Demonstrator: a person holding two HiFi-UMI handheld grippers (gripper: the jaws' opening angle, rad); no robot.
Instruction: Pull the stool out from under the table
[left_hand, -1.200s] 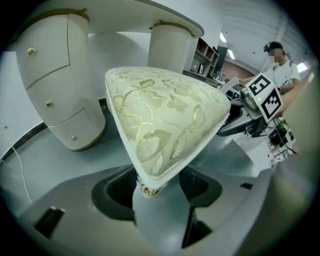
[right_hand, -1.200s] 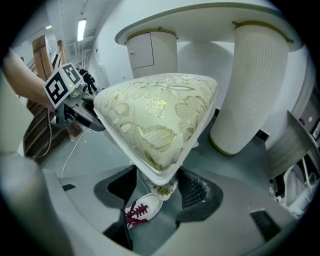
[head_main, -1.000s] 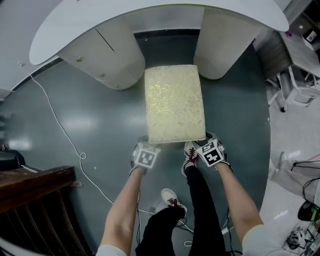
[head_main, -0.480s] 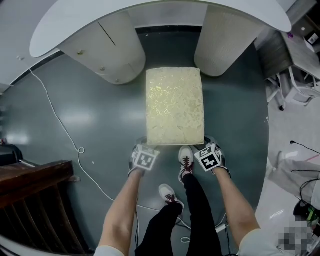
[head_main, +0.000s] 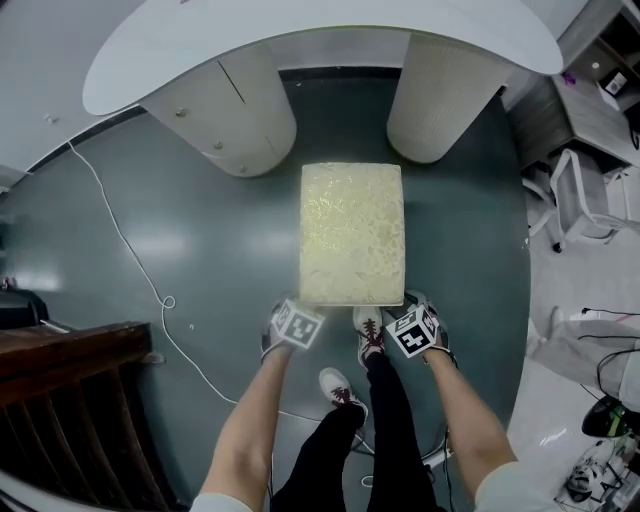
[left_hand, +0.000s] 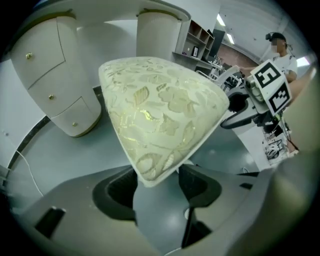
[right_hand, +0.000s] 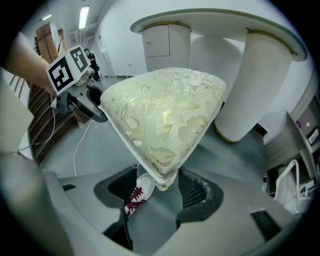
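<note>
**Stool held at both near corners, clear of the table**

Head view: the brocade stool (head_main: 352, 232) sits mid-frame on the grey floor (head_main: 200, 250), below the white table (head_main: 300, 30) at the top. My left gripper (head_main: 297, 306) and right gripper (head_main: 408, 304) meet its near corners.
Left gripper view: the jaws clamp one padded corner.
Right gripper view: the jaws clamp the other corner.
I judge the cushion soft and slick and the frame stiff and weighty, so I'd bite low at the corner seams.

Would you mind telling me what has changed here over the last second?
The stool has slid back toward the person, its far end nearly out from between the pedestals of the table. The left gripper and right gripper moved back with it, still clamped on its near corners. The table stayed put.
</note>
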